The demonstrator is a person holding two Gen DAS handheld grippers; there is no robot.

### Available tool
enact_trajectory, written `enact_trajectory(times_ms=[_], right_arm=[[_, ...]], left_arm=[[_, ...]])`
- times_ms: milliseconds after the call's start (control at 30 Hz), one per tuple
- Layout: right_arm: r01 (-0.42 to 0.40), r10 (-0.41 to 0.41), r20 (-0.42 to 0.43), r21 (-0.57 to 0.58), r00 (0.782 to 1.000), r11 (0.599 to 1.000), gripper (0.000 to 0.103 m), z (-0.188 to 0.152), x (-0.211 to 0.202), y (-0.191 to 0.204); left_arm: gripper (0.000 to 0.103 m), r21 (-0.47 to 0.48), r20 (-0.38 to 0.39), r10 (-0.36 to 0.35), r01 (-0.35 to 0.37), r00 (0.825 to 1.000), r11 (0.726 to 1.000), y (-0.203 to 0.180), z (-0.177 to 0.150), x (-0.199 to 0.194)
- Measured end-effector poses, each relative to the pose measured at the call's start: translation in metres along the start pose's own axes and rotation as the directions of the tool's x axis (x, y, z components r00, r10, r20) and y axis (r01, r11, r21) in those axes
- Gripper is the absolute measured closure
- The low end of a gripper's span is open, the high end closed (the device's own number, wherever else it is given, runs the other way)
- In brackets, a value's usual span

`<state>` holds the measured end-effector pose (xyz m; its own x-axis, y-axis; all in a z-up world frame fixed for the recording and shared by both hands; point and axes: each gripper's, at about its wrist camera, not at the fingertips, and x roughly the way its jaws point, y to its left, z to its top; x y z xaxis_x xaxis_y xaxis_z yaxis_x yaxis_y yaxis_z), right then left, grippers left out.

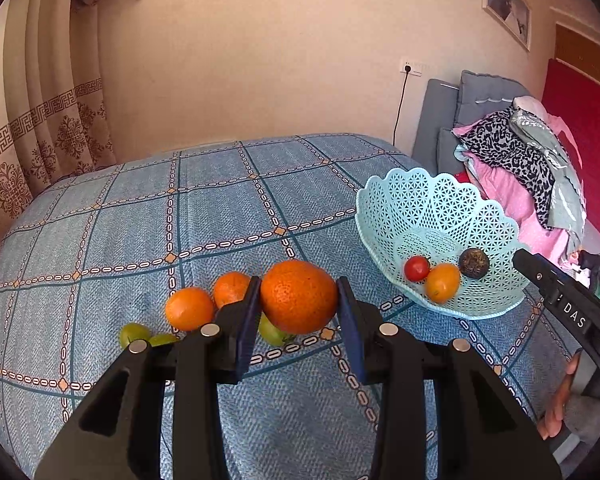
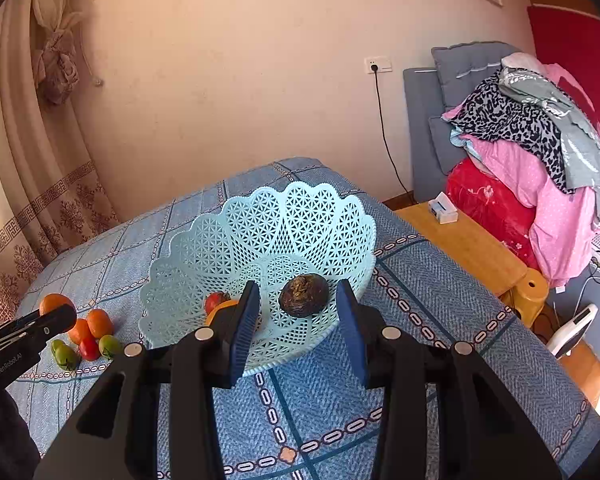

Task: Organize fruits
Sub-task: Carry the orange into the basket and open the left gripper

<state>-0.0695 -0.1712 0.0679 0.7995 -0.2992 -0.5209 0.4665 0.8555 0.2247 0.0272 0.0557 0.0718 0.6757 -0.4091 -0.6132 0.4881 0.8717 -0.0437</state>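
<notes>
Holding the big orange (image 1: 298,297) in the left gripper (image 1: 298,320), jaws closed against both its sides, above the loose fruit pile (image 1: 188,312) on the bed (image 1: 220,208). We are keeping the right gripper (image 2: 296,320) wide open and empty over the basket (image 2: 260,232). Risks: round peel slipping from the jaws; orange dropping hard and knocking the tomato (image 1: 417,268) out of the light basket.

Your left gripper (image 1: 298,316) and right gripper (image 2: 296,320) are black, with blue ribbed pads (image 1: 246,328). Round silver bolts (image 1: 211,330) dot them. White lettering (image 1: 575,315) marks one side.
</notes>
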Motion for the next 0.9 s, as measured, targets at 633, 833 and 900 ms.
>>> enact_trajectory(times_ms=[633,833,900], right_arm=[[-0.02,0.02,0.032,0.023,0.999,1.0,0.062,-0.01,-0.003,-0.013],[-0.025,0.023,0.036,0.032,0.999,0.999,0.062,-0.011,-0.004,-0.016],[-0.024,0.022,0.038,0.032,0.999,0.999,0.062,-0.011,-0.004,-0.016]], left_arm=[[0.065,0.089,-0.046,-0.118,0.122,0.992,0.989,-0.081,0.022,0.036],[0.059,0.081,-0.073,-0.125,0.131,0.989,0.988,-0.087,0.025,0.051],[0.035,0.071,-0.066,-0.114,0.118,0.991,0.99,-0.086,0.026,0.053]])
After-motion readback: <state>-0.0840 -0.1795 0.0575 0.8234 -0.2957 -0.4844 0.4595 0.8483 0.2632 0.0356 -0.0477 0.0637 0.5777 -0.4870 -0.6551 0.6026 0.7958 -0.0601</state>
